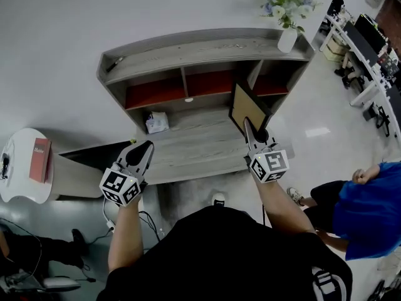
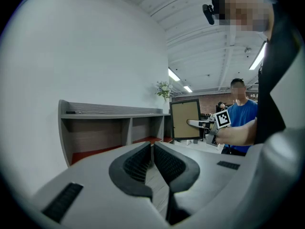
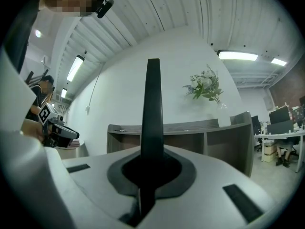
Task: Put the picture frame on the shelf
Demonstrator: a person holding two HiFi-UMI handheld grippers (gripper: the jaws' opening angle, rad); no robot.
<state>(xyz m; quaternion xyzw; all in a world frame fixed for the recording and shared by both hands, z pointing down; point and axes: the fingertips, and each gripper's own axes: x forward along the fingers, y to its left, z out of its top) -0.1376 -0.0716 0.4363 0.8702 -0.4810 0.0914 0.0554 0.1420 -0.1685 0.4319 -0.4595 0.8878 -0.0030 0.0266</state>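
The picture frame (image 1: 246,107), black-edged with a tan backing (image 2: 185,119), is held upright over the right part of the grey desk shelf unit (image 1: 207,49), in front of its right-hand red-backed compartment. My right gripper (image 1: 254,132) is shut on the frame's lower edge. In the right gripper view the frame (image 3: 153,104) shows edge-on as a dark strip rising from the jaws of the right gripper (image 3: 152,168). My left gripper (image 1: 144,149) hovers at the desk's front left corner, its jaws together and empty (image 2: 151,147).
A white vase of flowers (image 1: 287,39) stands on the top board's right end. A small white packet (image 1: 156,123) lies on the desk surface at the left. A round white table (image 1: 19,187) with a red book (image 1: 41,160) is at far left. A person in blue (image 1: 369,205) crouches at the right.
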